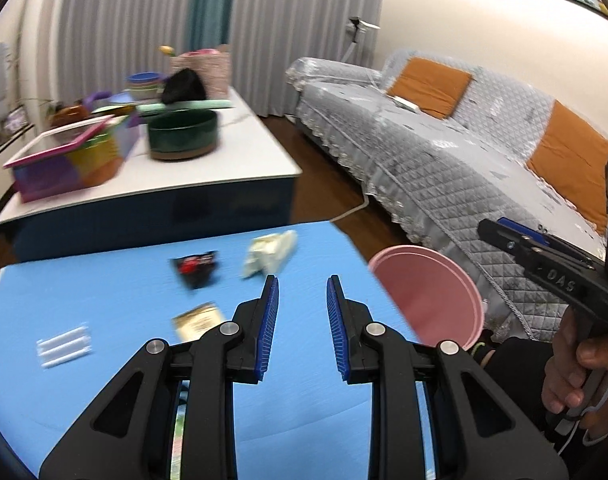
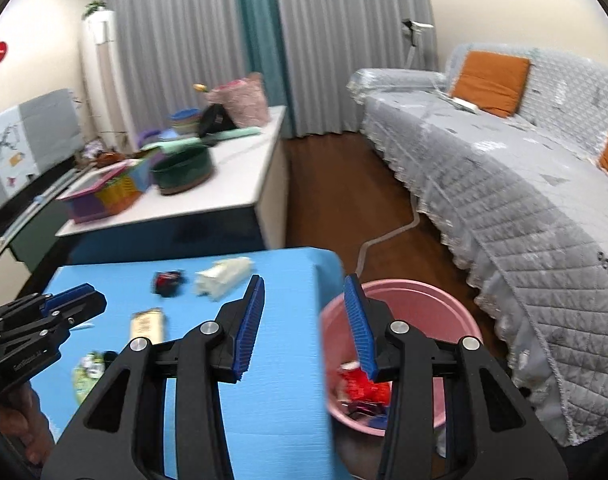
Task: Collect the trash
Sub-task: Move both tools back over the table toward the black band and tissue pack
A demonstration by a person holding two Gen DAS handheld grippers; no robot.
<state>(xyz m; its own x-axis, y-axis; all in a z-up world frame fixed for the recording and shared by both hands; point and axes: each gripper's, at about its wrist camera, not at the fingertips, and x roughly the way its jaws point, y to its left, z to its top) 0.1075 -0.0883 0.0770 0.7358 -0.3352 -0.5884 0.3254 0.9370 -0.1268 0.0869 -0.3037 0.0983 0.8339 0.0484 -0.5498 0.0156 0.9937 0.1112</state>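
Note:
A low blue table [image 1: 103, 380] carries loose trash: a black-and-red wrapper [image 1: 195, 268], crumpled white paper [image 1: 269, 254], a beige packet [image 1: 197, 320] and white sticks [image 1: 63, 346]. My left gripper [image 1: 301, 284] hangs open and empty above the table, just right of the beige packet. A pink bin [image 1: 428, 296] stands on the floor off the table's right edge. The right wrist view shows red wrappers [image 2: 360, 388] lying in the pink bin [image 2: 408, 288]. My right gripper [image 2: 304, 282] is open and empty over the gap between table and bin. A green-and-white wrapper [image 2: 87, 372] lies near the left gripper [image 2: 75, 300].
Beyond the blue table stands a white coffee table [image 1: 231, 160] with a green bowl [image 1: 182, 136] and a colourful basket [image 1: 67, 160]. A sofa [image 1: 444, 152] under a grey quilted cover fills the right side. A pale cable [image 2: 384, 236] runs across the wooden floor.

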